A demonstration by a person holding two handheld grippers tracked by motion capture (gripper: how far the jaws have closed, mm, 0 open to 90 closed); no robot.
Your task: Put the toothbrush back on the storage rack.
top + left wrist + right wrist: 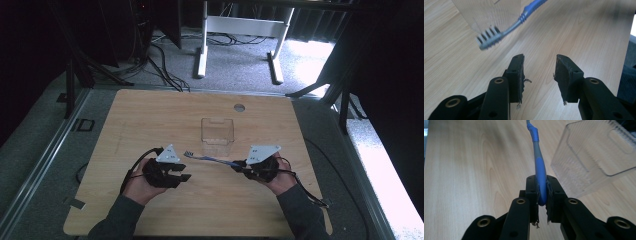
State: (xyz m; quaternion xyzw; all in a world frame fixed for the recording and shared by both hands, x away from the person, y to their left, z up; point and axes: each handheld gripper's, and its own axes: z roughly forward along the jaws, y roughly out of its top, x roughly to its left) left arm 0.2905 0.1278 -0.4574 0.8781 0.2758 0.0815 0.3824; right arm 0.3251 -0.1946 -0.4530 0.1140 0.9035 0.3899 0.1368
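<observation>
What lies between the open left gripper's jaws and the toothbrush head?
Only bare wooden table lies between the left gripper and the toothbrush head, in the left gripper view.

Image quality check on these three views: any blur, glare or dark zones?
High view: surroundings nearly black, bright patches on the floor behind the table. Left gripper view: toothbrush head soft, jaws sharp, blown-out white strip at the right edge. Right gripper view: toothbrush handle in the right gripper crisp, far end slightly soft; clear ribbed container shows light reflections.
</observation>
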